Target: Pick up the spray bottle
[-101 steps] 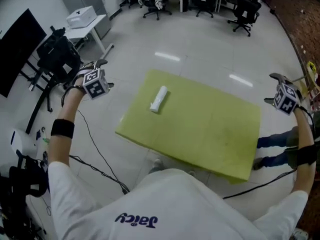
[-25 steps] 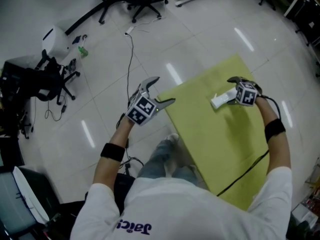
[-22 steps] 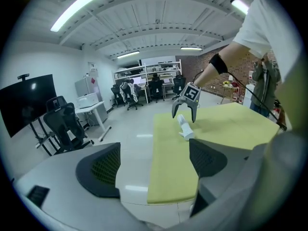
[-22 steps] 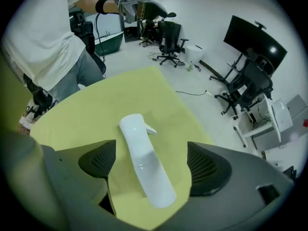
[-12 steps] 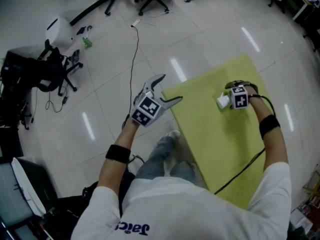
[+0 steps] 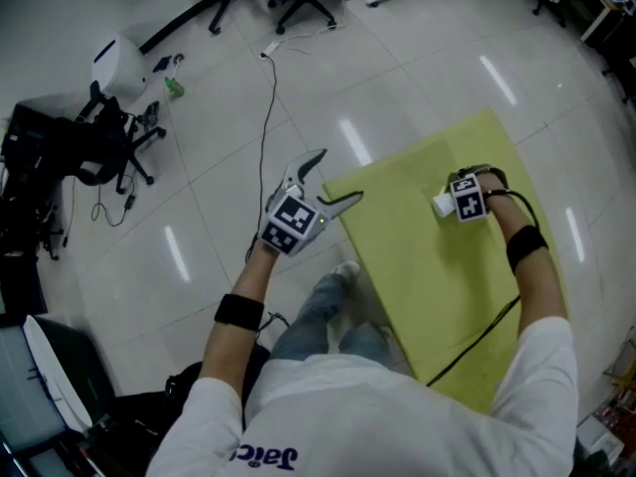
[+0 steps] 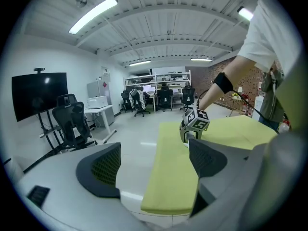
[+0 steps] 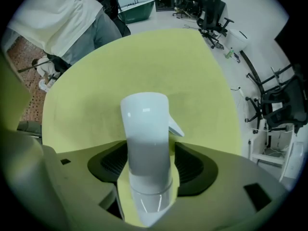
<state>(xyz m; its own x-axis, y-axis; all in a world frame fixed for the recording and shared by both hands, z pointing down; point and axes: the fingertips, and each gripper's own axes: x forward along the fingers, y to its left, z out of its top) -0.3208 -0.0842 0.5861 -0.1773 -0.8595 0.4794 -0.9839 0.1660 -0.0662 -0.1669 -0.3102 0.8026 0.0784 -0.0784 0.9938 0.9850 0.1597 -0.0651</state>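
Observation:
The white spray bottle (image 8: pixel 147 143) lies on the yellow-green table (image 6: pixel 427 296), and only its end (image 6: pixel 441 205) shows in the head view. My right gripper (image 8: pixel 149 165) points straight down over it. Its jaws are closing, with the bottle's body between them and both black pads against its sides. In the head view that gripper (image 6: pixel 454 203) sits under its marker cube near the table's far corner. My left gripper (image 6: pixel 338 175) is open and holds nothing; it hangs over the floor just off the table's left edge. From the left gripper (image 7: pixel 154 170) view, the table edge (image 7: pixel 168 186) runs between its jaws.
Beyond the table's left edge are glossy white floor tiles with a cable (image 6: pixel 263 117) across them. Black office chairs (image 6: pixel 94 152), a white device (image 6: pixel 119 63) and a small green bottle (image 6: pixel 174 87) stand far left. My legs (image 6: pixel 328 316) are beside the table's near edge.
My right gripper has come down over the spray bottle and its jaws have narrowed from wide apart onto the bottle's sides. The left gripper has stayed almost where it was.

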